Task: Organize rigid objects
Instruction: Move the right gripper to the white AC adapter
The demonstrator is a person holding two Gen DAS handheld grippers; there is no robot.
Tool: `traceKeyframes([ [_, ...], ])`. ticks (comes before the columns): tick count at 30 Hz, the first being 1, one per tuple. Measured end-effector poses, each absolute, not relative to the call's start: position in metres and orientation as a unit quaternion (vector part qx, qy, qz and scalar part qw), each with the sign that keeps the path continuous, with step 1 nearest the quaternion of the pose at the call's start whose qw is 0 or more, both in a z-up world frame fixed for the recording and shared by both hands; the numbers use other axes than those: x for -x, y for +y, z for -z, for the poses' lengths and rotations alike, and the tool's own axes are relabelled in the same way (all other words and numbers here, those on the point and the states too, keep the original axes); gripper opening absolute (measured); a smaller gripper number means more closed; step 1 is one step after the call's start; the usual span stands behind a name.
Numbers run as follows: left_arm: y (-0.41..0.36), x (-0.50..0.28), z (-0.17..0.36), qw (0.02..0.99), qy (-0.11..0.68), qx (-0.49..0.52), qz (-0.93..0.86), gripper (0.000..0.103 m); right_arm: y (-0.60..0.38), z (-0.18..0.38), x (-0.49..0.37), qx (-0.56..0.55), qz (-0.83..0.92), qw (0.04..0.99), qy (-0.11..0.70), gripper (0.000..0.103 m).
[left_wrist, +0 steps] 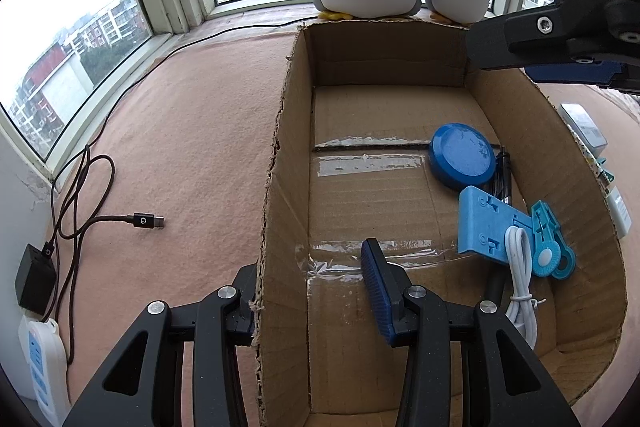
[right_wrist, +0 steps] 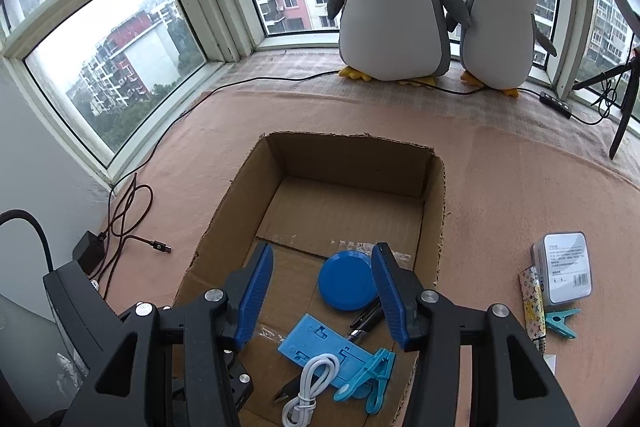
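An open cardboard box [left_wrist: 288, 155] [right_wrist: 224, 203] sits on the pink cloth. Inside lie a blue round disc [left_wrist: 460, 157] [right_wrist: 348, 281], a blue flat plastic plate [left_wrist: 492, 223] [right_wrist: 316, 347], a turquoise clip [left_wrist: 548, 243] [right_wrist: 376, 375], a coiled white cable [left_wrist: 520, 275] [right_wrist: 308, 383] and black pens [right_wrist: 366, 319]. My left gripper [left_wrist: 312, 259] is open and straddles the box's left wall: one finger is outside, and the blue pad inside stands off the wall. My right gripper [right_wrist: 322, 259] [left_wrist: 568, 67] hangs open above the box's near right part, holding nothing.
Right of the box lie a white tin [right_wrist: 564, 269] [left_wrist: 582, 125], a patterned tube [right_wrist: 532, 307] and a turquoise clothespin [right_wrist: 562, 321]. Left of it are a charger with its cable [left_wrist: 144, 221] and a power strip [left_wrist: 40, 359]. Two plush penguins [right_wrist: 394, 7] stand behind the box, and a tripod leg [right_wrist: 624, 115] at far right.
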State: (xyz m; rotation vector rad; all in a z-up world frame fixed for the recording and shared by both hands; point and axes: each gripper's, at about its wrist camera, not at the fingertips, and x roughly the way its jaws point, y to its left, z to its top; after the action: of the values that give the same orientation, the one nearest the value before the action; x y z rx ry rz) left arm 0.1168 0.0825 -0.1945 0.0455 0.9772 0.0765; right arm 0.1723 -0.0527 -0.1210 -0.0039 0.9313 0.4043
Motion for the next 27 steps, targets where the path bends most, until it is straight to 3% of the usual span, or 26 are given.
traceKeyframes([
  [11, 0.081, -0.118, 0.194, 0.882, 0.469, -0.025, -0.036, 0.045, -0.085, 0.109, -0.156, -0.031, -0.188, 0.879, 0.437, 0.048],
  [27, 0.08, -0.121, 0.195, 0.882, 0.47, -0.029, -0.037, 0.045, -0.206, 0.115, -0.121, -0.048, -0.115, 0.889, 0.44, 0.048],
])
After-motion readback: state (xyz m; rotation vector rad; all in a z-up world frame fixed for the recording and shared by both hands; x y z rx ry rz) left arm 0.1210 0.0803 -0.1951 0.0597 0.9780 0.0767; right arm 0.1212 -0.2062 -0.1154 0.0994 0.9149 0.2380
